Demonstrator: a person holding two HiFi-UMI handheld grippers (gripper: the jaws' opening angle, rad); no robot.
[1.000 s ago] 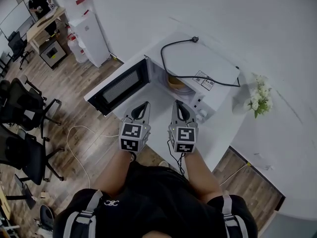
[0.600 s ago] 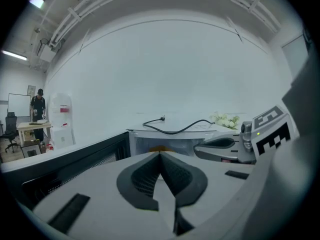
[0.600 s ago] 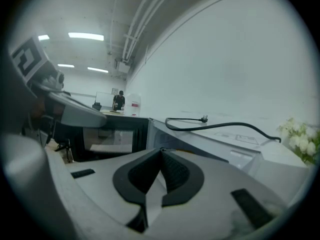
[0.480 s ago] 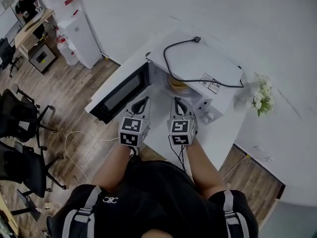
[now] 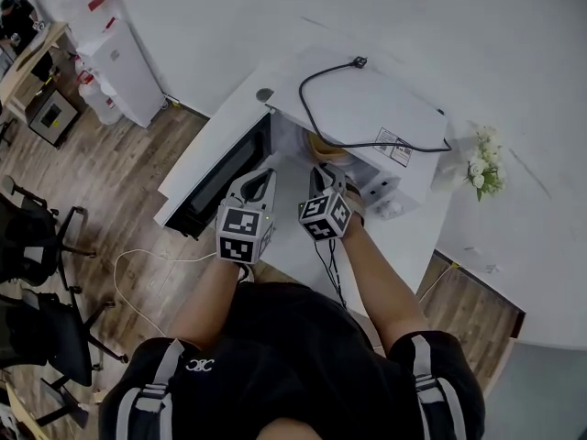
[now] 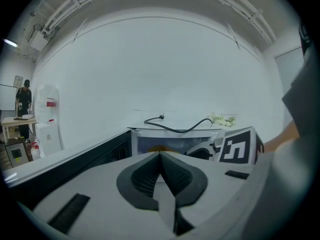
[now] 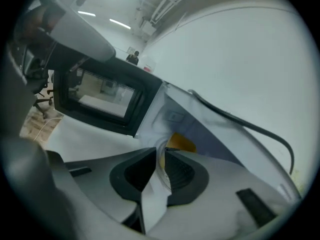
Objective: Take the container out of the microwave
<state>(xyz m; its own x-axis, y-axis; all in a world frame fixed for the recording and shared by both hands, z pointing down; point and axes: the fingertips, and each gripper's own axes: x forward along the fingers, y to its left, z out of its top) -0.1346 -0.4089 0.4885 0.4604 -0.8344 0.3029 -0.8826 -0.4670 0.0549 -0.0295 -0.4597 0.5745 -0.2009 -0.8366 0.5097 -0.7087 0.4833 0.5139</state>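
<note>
White microwave sat in the upper middle of the head view, its door swung wide toward the left, and the yellowish container was still inside the cavity, just past the opening. The right gripper was at the mouth of that cavity, its jaws having just been opening. In the right gripper view they stood slightly apart with nothing between the pads, and the container showed beyond the gap. The left gripper hung beside it over the white table, near the open door, with its jaw tips meeting and nothing held. As for trouble, that narrow gap looked like the main worry: if the jaws went in no wider, they would likely butt the container's rim and shove it deeper rather than straddle it. The right gripper also sat tilted against the cavity, so a bite taken at that slant could tip the container or slip off its wall. On the way out, a low lift might have caught it on the cavity's front lip, and a careless left gripper could have knocked the door.
</note>
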